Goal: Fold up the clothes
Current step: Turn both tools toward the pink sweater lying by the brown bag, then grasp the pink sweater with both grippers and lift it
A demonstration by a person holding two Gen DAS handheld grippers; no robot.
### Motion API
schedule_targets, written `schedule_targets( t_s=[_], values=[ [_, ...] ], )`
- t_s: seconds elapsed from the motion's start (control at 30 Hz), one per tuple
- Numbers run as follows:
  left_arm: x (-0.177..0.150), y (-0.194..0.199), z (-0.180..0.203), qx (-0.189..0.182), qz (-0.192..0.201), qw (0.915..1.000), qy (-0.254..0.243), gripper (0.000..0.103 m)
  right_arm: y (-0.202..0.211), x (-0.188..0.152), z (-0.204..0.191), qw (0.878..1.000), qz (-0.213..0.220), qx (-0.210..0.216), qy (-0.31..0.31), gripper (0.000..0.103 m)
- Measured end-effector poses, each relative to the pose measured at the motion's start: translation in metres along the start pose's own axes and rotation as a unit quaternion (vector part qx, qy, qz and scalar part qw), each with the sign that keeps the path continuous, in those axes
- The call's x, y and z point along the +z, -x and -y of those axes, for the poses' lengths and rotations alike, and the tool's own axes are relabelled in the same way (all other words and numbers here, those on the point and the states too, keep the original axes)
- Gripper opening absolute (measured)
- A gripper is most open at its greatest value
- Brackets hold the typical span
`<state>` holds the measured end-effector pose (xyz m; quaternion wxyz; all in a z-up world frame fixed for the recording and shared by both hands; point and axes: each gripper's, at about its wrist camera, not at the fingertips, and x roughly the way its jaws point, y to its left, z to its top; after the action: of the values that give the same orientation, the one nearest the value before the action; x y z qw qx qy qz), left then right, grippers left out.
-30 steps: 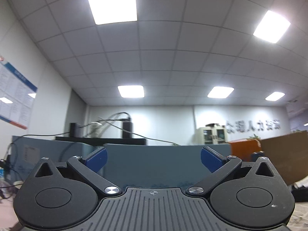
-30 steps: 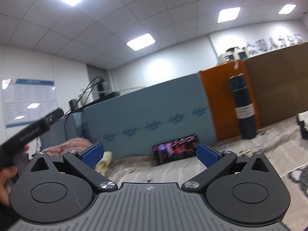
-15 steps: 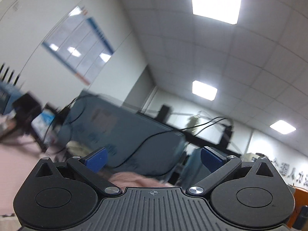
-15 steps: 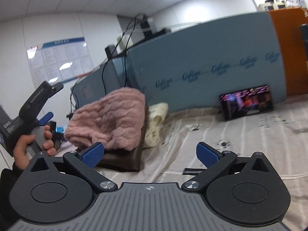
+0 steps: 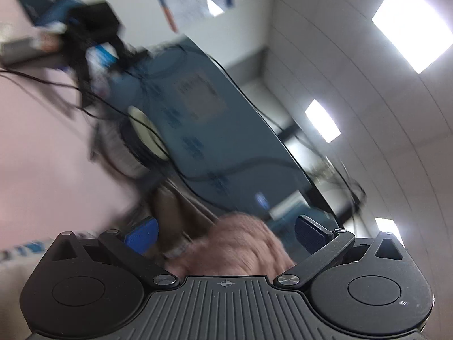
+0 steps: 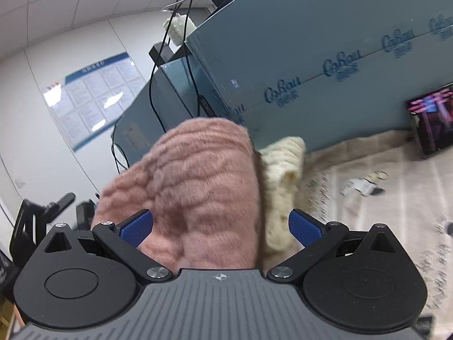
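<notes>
Blue panels [image 6: 325, 42] back our patterned tablecloth [image 6: 382, 198]. Both claws gape: the pink sweater [image 6: 195, 187] bulges between the right gripper [image 6: 220, 225] tips; the left gripper [image 5: 226, 231], blurred, probably nears it too. Pinching deep could snag the cream knit [image 6: 283, 181] beside.

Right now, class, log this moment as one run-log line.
left gripper: open, empty | right gripper: open, at pink sweater | cream knit: beside it | fold: not begun

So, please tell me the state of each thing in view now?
Left gripper: open, empty.
Right gripper: open, pointing at the pile.
Pink knit sweater: bunched, not folded.
Cream knit garment: crumpled beside the pink one.
Phone: screen lit, propped upright.
</notes>
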<state>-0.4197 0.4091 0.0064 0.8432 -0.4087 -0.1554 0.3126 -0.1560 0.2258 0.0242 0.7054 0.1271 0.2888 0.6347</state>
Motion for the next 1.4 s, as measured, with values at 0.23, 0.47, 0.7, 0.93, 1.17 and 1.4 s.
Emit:
schedule_targets(
  t_s=[0.23, 0.47, 0.7, 0.93, 1.17, 1.4],
  values=[
    [-0.027, -0.032, 0.015, 0.039, -0.071, 0.9940, -0.073, 0.101, -0.029, 0.007, -0.007, 1.000, 0.020, 0.004, 0.015, 0.102],
    [-0.036, -0.025, 0.030, 0.073, -0.024, 0.9833, -0.165, 0.042, -0.034, -0.003, -0.011, 0.998, 0.032, -0.025, 0.047, 0.060],
    [-0.045, 0.004, 0.050, -0.043, 0.038, 0.9748, -0.216, 0.036, -0.012, 0.014, -0.009, 0.998, 0.027, 0.058, -0.018, 0.041],
    [-0.046, 0.014, 0.051, -0.194, 0.001, 0.9616, -0.195, 0.036, 0.038, 0.039, 0.034, 0.977, -0.007, 0.126, -0.171, 0.040],
    [-0.076, -0.001, 0.072, -0.269, -0.112, 0.9415, -0.169, 0.036, 0.127, 0.039, 0.074, 0.974, 0.015, 0.090, -0.205, 0.039],
    [-0.146, -0.013, 0.126, -0.277, -0.263, 0.9128, -0.144, 0.041, 0.227, 0.025, 0.122, 0.970, 0.026, 0.032, -0.241, 0.041]
  ],
)
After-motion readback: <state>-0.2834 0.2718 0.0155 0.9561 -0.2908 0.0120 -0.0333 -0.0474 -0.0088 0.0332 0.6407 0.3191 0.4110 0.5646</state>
